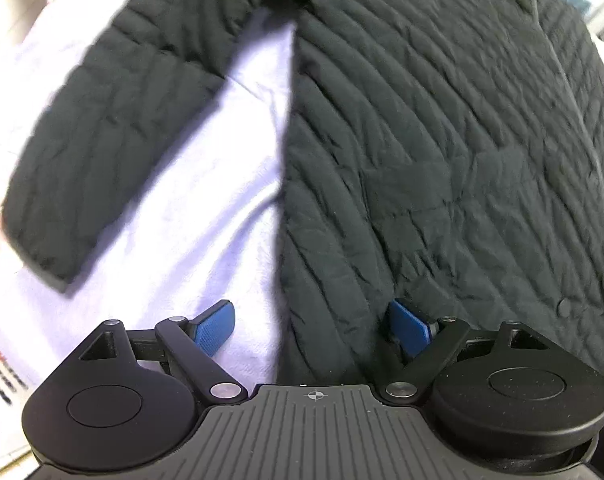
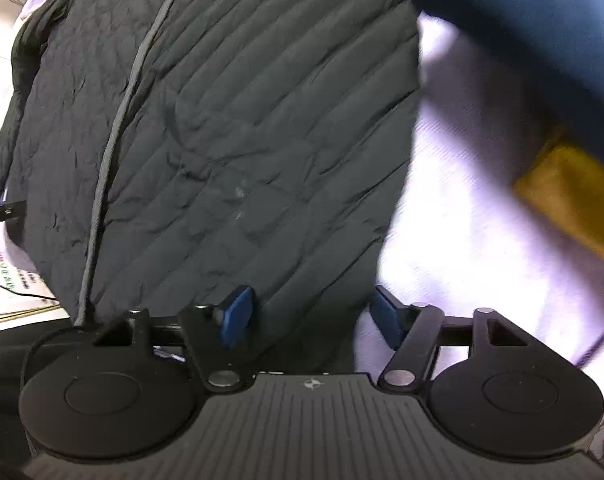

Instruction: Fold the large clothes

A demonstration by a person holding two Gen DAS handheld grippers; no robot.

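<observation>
- The dark quilted jacket [image 1: 421, 140] lies spread flat on a pale lilac sheet [image 1: 230, 168], one sleeve [image 1: 102, 128] angled out to the side.
- The left gripper [image 1: 311, 328] straddles the hem's side edge, jaws wide apart, gripping nothing.
- The right gripper [image 2: 313, 316] hangs over the opposite hem corner, jaws partly open, empty.
- To fold cleanly, I'd pinch both corners level, then lift together.

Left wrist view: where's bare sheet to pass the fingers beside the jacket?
A bare wedge of pale sheet runs between the sleeve and the jacket body. In the right wrist view, bare sheet lies between the jacket's edge and a yellow object. Elsewhere the jacket covers everything.
</observation>
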